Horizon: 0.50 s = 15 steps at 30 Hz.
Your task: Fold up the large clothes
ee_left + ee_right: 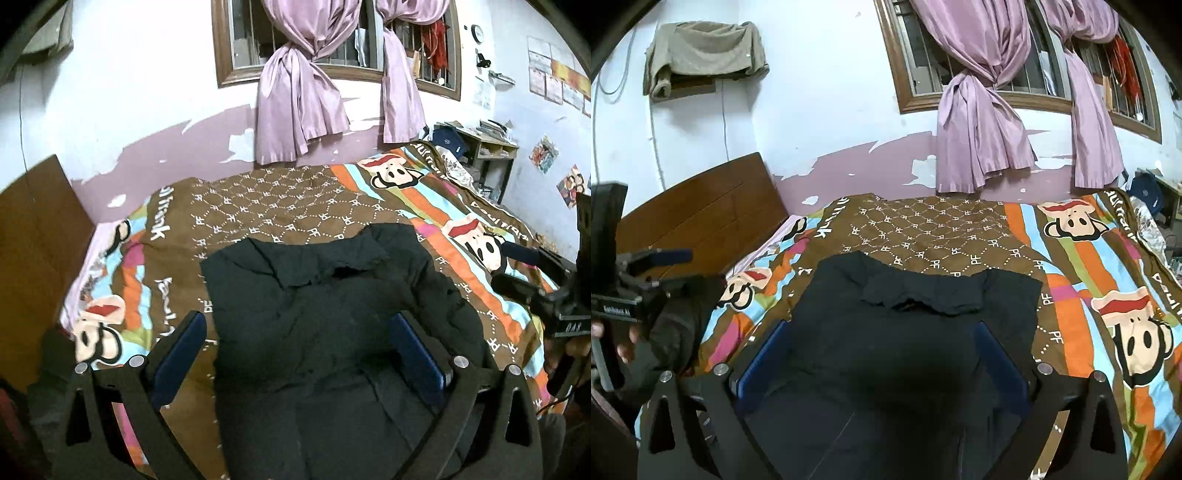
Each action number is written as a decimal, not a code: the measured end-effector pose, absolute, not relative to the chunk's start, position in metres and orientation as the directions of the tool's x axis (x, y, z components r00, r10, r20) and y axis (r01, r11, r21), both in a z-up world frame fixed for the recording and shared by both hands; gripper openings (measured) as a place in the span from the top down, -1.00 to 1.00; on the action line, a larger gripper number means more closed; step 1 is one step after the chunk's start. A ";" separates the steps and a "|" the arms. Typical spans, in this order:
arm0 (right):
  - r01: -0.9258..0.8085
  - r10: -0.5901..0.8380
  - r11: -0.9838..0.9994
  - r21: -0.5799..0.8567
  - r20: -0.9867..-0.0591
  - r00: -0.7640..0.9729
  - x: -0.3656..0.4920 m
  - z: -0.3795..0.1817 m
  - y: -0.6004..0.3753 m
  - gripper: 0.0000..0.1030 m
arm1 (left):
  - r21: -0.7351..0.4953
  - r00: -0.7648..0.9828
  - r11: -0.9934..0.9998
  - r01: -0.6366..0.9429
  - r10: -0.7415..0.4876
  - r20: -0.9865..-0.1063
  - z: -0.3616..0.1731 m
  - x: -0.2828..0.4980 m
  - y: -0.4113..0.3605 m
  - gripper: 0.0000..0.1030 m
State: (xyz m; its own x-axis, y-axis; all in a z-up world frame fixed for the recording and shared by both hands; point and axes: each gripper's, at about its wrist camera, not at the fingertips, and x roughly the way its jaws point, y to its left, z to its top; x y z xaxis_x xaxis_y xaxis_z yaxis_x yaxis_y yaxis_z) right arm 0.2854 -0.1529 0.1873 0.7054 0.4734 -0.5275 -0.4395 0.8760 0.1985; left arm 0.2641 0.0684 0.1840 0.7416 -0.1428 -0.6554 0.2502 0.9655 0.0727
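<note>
A large black garment lies folded on the patterned bedspread, its far edge rumpled. My left gripper hangs above the garment's near part, open wide, with nothing between its blue pads. At the right edge of this view my right gripper is seen from the side, its fingers apart. In the right wrist view the same black garment fills the middle of the bedspread. My right gripper stands open over it and grips no cloth. The left gripper shows at the far left, held by a hand.
A wooden headboard stands at the bed's left end. Behind the bed is a peeling wall with knotted purple curtains at a barred window. A cluttered desk sits at the far right. A grey cloth hangs high on the wall.
</note>
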 end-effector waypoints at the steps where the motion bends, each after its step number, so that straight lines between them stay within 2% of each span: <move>1: -0.439 0.476 0.875 0.204 -0.527 0.704 0.280 0.189 -0.153 -0.94 | 0.075 0.743 0.965 0.253 -0.144 -0.653 0.188 0.258 0.068 -0.91; 9: -0.414 0.472 0.879 0.235 -0.546 0.692 0.234 0.194 -0.162 -0.94 | 0.036 0.727 0.968 0.249 -0.163 -0.667 0.176 0.203 0.061 -0.91; 15: -0.412 0.463 0.883 0.226 -0.559 0.687 0.195 0.182 -0.170 -0.94 | 0.064 0.759 0.963 0.262 -0.165 -0.630 0.158 0.161 0.058 -0.91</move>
